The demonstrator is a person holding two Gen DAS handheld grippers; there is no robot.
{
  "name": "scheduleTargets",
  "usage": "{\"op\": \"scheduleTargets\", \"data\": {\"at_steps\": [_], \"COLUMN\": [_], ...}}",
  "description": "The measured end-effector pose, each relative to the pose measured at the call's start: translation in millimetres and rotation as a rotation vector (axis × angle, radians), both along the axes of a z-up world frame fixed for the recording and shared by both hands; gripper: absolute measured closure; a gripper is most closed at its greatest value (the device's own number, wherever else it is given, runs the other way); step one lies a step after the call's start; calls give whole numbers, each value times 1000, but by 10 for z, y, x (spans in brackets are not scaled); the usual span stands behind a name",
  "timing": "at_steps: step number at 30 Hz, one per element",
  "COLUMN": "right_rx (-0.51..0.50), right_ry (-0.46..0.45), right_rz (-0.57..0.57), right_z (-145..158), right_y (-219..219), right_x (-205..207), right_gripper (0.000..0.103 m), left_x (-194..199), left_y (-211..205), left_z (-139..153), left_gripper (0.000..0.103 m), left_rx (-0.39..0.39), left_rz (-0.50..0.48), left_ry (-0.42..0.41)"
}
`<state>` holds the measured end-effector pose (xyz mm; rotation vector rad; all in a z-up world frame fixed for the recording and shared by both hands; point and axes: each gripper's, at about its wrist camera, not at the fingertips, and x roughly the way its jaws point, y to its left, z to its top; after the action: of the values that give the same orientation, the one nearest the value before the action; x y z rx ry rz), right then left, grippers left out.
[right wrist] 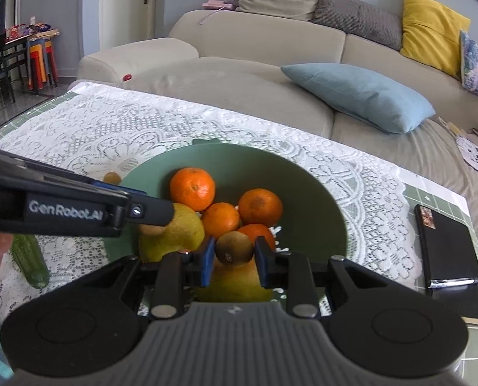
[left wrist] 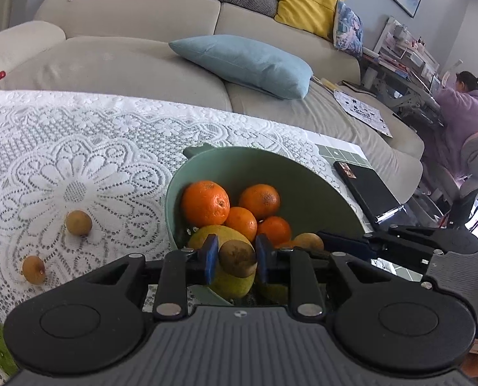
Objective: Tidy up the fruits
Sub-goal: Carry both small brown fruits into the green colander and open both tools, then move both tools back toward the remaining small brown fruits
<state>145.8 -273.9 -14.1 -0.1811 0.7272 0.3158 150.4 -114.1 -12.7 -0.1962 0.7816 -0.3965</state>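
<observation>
Fingers of the left gripper [left wrist: 234, 259] are clamped on a brown kiwi [left wrist: 238, 258], one blue pad [left wrist: 210, 257] pressed to each side. Fingers of the right gripper [right wrist: 234, 255] are likewise clamped on a second kiwi [right wrist: 234, 247]. Both kiwis hang over the near part of the green bowl [right wrist: 303, 173].

In the right wrist view, four oranges [right wrist: 192, 188] are grouped in the bowl at 12 o'clock from the held kiwi. A yellow-green pear [right wrist: 181, 228] lies at 9 o'clock, partly under the left gripper, which enters from the left edge of that view. Another yellow fruit lies directly beneath the held kiwi.

The bowl stands on a white lace tablecloth [left wrist: 78, 148]. In the left wrist view, two small brown fruits [left wrist: 78, 222] lie on the cloth at 9 o'clock from the bowl, well apart from it. A cucumber [right wrist: 30, 259] lies on the cloth at 8 o'clock from the bowl in the right wrist view. A black case [right wrist: 447, 251] lies at 3 o'clock.
</observation>
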Motion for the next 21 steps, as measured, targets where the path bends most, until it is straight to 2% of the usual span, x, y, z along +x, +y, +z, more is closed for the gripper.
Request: {"op": "scheduleTargets", "data": {"at_steps": [6,7,10,14,16,21], "right_rx": [-5,-7,-10,-11,-7,6], "right_ry": [8,7,-1,-15,-25,-53], "right_rz": [5,4,2,0,-3,-14], "right_z": [-11,-8,15,53,79,143], "right_y": [23,24,25,34,37,59], "right_x": [-14,-19,-35,-65,-81,-123], "right_gripper": [77,71,67,59,50,37], "left_x": [-21,-27,-40,-79,-109,-185], "left_y": [-16,-17,-17,1,19,98], "left_z": [-21,-17,-13,29,63,151], "left_gripper": [72,68,57,50,46,42], "left_rx": [11,13,5,-1,-2,0], "left_rz": [-11,-11,-15,-18,-15,1], "left_ry": [9,8,7,-2,-9,-30]}}
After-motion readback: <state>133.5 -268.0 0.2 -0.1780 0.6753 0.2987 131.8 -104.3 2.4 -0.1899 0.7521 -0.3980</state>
